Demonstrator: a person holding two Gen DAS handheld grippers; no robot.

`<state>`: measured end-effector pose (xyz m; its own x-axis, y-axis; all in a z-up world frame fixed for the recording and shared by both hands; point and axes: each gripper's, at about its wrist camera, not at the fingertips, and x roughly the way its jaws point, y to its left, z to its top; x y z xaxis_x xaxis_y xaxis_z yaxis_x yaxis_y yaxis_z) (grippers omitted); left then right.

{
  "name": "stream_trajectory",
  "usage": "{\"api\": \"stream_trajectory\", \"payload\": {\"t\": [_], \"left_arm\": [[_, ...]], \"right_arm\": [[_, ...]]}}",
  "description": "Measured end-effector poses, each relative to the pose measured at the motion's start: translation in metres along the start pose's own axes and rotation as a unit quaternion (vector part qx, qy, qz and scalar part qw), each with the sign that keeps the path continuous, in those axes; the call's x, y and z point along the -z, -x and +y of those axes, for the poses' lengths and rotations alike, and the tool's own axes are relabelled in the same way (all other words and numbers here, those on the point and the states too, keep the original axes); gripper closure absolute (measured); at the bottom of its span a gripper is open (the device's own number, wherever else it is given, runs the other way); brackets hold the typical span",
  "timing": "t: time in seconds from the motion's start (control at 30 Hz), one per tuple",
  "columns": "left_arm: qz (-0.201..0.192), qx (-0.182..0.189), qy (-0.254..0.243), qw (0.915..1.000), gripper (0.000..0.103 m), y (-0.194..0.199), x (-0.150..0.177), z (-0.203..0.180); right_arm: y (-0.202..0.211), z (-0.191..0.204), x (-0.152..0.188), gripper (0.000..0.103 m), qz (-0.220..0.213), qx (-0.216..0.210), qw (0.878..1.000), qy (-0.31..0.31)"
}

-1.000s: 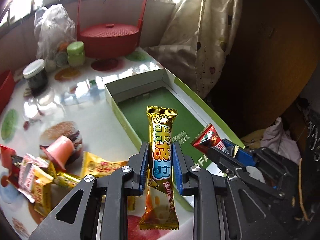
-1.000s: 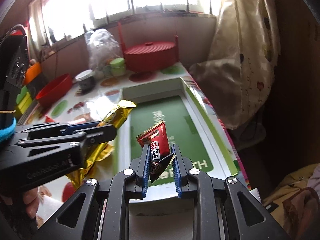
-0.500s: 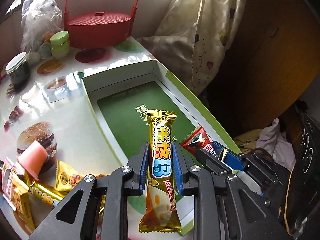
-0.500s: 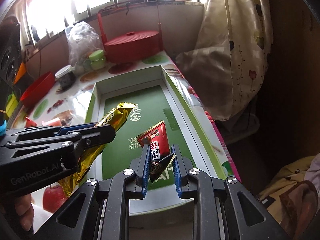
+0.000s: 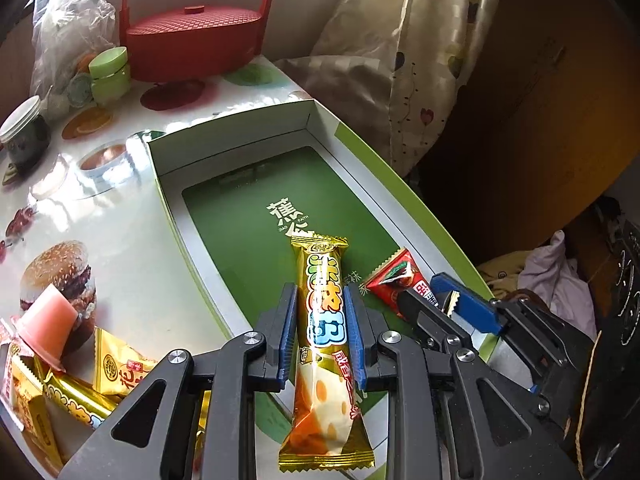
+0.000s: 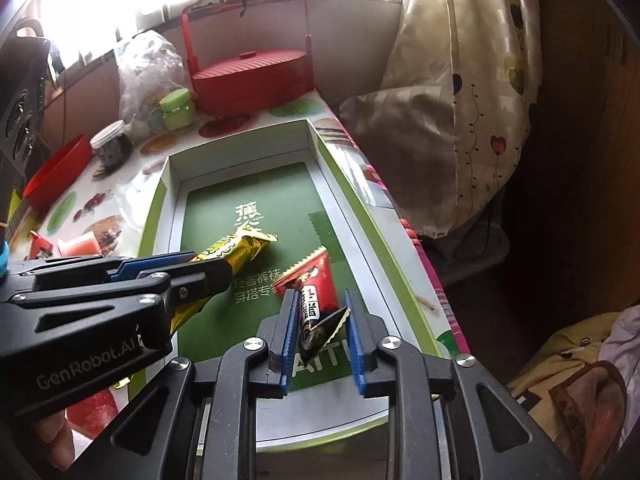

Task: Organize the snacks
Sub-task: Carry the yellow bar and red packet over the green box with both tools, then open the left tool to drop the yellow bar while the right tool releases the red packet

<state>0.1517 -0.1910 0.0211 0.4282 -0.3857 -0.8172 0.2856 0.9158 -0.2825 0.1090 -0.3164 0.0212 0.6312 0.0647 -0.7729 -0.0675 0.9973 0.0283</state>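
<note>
A: What did the left gripper point(image 5: 320, 332) have hold of?

B: A gold snack bar point(image 5: 325, 344), pinched between the blue pads point(image 5: 287, 334) across its middle. The jaws were closed down to the wrapper's width. The bar ran toward twelve o'clock, its top end hanging over the green floor of the cardboard box point(image 5: 236, 148) and its lower end sticking out behind the fingers.

A: And the right gripper point(image 6: 320, 330)?

B: Its jaws stood a little wider, with a red snack packet point(image 6: 316, 292) caught between them. The left pad point(image 6: 290, 330) pressed the packet's side, and the crumpled dark tail reached across toward the right pad. The packet's red end pointed to about eleven o'clock, over the near part of the box point(image 6: 236, 160).

A: Where did the two tools sit relative to each other?

B: In the left wrist view, the right tool came in from about four o'clock, its packet point(image 5: 400, 280) just beside the gold bar. In the right wrist view, the left gripper point(image 6: 208, 268) entered from nine o'clock, the gold bar point(image 6: 240, 248) jutting past its tips.

A: What else lay on the table point(image 5: 120, 220)?

B: A heap of loose snacks point(image 5: 60, 372) at about eight o'clock in the left view, outside the box. At the far end stood a red lidded basket point(image 5: 192, 40), with a green jar point(image 5: 110, 70) and a dark white-capped jar point(image 5: 24, 132) left of it.
</note>
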Motion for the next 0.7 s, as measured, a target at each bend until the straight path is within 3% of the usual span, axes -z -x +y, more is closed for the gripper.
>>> {"api": "stream_trajectory", "payload": {"t": [0.13, 0.3, 0.7], "left_arm": [[0.002, 0.011, 0.007, 0.9999, 0.078, -0.001, -0.001, 0.001], [0.000, 0.022, 0.012, 0.9997, 0.068, 0.001, -0.001, 0.002], [-0.019, 0.006, 0.002, 0.9998, 0.067, 0.019, 0.007, 0.001]], "right_arm": [[0.002, -0.003, 0.001, 0.072, -0.004, 0.006, 1.000, -0.006], [0.005, -0.005, 0.002, 0.066, -0.007, 0.012, 1.000, -0.013], [0.019, -0.004, 0.007, 0.057, -0.019, 0.012, 0.999, -0.026]]}}
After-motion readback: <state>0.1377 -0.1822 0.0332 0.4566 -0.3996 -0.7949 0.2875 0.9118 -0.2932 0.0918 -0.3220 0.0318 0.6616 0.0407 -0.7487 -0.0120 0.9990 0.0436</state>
